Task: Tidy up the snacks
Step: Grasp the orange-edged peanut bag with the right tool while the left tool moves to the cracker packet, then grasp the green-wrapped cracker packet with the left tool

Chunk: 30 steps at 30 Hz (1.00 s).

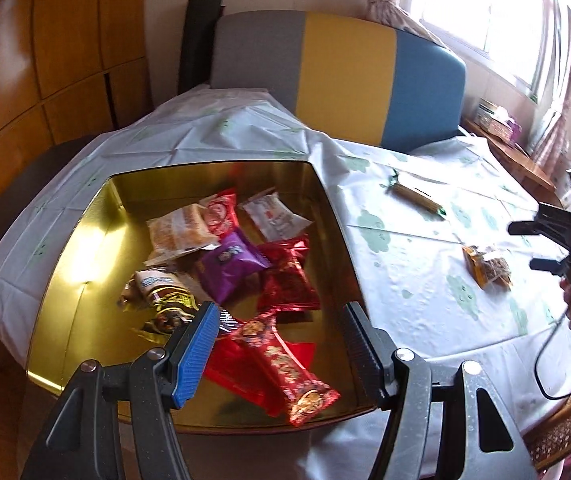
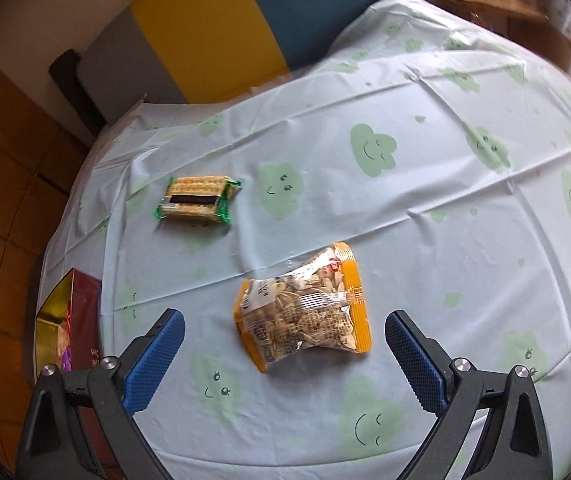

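The left gripper point(image 1: 281, 344) hangs over the gold tin point(image 1: 85, 240), its jaws spread with nothing pinched between them. Its fingers cut off the near part of the tin, and the left finger hides part of a crumpled gold-and-brown wrapper point(image 1: 157, 296). Inside the tin lie several snacks: a long red packet point(image 1: 285, 368) nearest the camera, a darker red packet point(image 1: 285, 276), a purple packet point(image 1: 229, 264), an orange biscuit pack point(image 1: 179, 232), a small red-and-white packet point(image 1: 221, 212) and a white packet point(image 1: 275, 216). They overlap, so their edges and print are hard to read, and the tin's mirror-like walls double some of them.

In the right wrist view, the right gripper point(image 2: 285, 344) hovers above the worktop point(image 2: 425, 220), jaws wide apart, with an orange-edged bag of seeds point(image 2: 305, 312) lying flat on the cloth between the spread fingers; the pads do not touch it. A green-ended cracker pack point(image 2: 197, 200) lies well apart from the bag, farther away and to the left. Only a sliver of the tin shows at the left edge of this view, cut off by the frame and the gripper body.

In the left wrist view the right gripper appears as a dark shape at the right edge, partly cropped, with a cable trailing beneath it.
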Each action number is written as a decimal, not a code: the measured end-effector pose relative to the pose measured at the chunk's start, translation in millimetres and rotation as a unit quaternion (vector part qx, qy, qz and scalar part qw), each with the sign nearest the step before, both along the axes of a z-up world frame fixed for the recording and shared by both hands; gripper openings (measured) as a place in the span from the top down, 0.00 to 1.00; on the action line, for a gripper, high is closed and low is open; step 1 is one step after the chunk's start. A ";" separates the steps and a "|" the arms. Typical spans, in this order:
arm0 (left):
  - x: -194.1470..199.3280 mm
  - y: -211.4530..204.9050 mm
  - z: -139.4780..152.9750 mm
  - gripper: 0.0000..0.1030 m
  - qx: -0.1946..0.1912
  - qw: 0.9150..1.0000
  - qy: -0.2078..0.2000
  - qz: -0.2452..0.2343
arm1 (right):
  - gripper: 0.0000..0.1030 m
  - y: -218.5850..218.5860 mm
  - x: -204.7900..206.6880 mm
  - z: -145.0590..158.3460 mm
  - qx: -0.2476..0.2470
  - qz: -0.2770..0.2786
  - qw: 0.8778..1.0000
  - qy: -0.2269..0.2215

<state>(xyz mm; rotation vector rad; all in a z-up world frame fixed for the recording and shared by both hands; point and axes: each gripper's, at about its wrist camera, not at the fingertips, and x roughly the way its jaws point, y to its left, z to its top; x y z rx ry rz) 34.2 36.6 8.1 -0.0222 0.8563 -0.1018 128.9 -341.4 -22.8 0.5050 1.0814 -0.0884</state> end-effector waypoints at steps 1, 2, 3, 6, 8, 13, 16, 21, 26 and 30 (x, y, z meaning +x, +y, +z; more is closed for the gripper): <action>-0.2 -2.1 -0.2 0.37 0.001 1.000 0.000 -0.004 | 0.03 1.7 4.5 -1.4 -0.013 0.007 1.000 0.001; 0.0 -3.7 -0.3 0.37 0.000 1.000 0.002 -0.008 | 0.03 4.2 9.5 -2.7 -0.025 0.020 0.999 0.003; 0.4 -5.5 -0.5 0.37 -0.003 1.000 0.004 -0.014 | 0.03 8.1 15.8 -4.2 -0.037 0.039 0.999 0.009; 0.8 -10.1 -0.1 0.37 -0.003 1.000 0.007 -0.022 | 0.03 13.9 30.1 -11.1 -0.060 0.069 0.995 0.028; 3.3 -13.2 -0.1 0.37 -0.006 1.000 0.009 -0.027 | 0.03 16.2 37.1 -16.4 -0.073 0.079 0.994 0.034; 10.4 -31.9 2.8 0.37 -0.005 0.998 0.011 -0.056 | 0.03 33.7 49.3 -32.7 -0.112 0.141 0.982 0.058; 16.1 -47.2 6.4 0.37 -0.005 0.997 0.009 -0.073 | 0.20 48.0 47.4 -37.6 -0.154 0.191 0.967 0.062; 34.5 -73.5 9.3 0.43 -0.026 0.994 0.026 -0.100 | 0.78 33.7 39.4 -15.9 -0.158 0.198 0.967 0.033; 59.8 -101.0 4.8 0.44 -0.041 0.990 0.057 -0.120 | 0.83 9.0 34.0 -18.3 -0.102 0.188 0.976 0.025; 86.9 -115.4 -2.2 0.44 -0.071 0.986 0.097 -0.116 | 0.52 -3.0 41.7 -18.6 -0.070 0.147 0.986 0.032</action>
